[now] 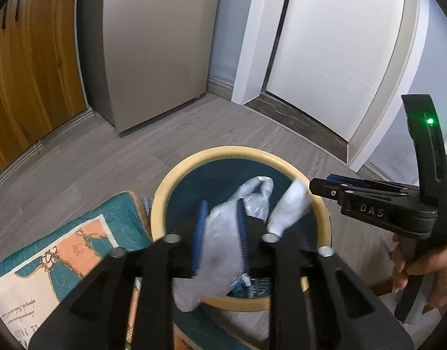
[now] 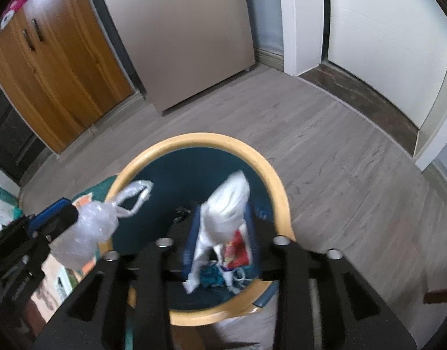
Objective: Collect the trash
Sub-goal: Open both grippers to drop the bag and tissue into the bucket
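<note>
Bin: yellow rim, dark inside, on floor, directly below both tools for the drop.
Left hand-held gripper: part open, clear bag loose between pads.
Right hand-held gripper: part open, white bag between pads, seemingly released.
Right view alone shows wrappers in bin.

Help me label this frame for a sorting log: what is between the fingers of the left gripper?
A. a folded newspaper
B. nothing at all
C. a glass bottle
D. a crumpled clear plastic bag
D: the left wrist view shows a crumpled clear plastic bag between the blue pads of the left gripper, above the yellow-rimmed bin.
</note>
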Demonstrator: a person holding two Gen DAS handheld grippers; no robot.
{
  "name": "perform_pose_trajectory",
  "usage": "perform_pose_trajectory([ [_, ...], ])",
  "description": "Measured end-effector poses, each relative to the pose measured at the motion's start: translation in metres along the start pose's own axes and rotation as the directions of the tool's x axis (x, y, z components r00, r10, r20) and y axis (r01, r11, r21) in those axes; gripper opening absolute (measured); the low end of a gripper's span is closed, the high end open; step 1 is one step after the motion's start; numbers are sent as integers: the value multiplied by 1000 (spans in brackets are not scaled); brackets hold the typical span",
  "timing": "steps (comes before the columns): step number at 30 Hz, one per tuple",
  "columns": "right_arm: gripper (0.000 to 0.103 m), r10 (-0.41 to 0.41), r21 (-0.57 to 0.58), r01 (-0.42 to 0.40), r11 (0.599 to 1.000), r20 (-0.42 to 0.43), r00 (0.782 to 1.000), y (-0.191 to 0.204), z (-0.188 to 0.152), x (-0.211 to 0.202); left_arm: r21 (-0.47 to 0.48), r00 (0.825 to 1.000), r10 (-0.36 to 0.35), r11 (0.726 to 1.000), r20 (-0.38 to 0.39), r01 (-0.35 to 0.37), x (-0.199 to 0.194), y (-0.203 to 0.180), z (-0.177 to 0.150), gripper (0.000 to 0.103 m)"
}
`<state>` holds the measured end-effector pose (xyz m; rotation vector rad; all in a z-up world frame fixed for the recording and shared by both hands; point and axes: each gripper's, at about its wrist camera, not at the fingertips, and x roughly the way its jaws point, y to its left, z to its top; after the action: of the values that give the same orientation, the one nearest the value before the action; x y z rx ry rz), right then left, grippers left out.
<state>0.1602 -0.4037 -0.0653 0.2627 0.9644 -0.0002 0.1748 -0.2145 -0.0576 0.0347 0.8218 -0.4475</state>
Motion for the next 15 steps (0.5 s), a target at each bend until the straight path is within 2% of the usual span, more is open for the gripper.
perform_pose_trajectory([
  [3,45,0,-1,0,1000,8,1000,0,1,-2,-13,1000,8,1000,4,-8,-4,6,-1,33],
  [7,48,-3,-2,3,1000,18,1000,2,2,-5,-17,1000,23,1000,5,-23,-9,10,-3,34],
  [12,51,-3,-23,4,1000,31,1000,9,3,-9,12,999,47,999,7,-47,-17,12,-6,34],
  [15,58,4,-30,-3,1000,42,999,12,4,-14,24,998,60,998,12,-61,-25,14,-11,35],
])
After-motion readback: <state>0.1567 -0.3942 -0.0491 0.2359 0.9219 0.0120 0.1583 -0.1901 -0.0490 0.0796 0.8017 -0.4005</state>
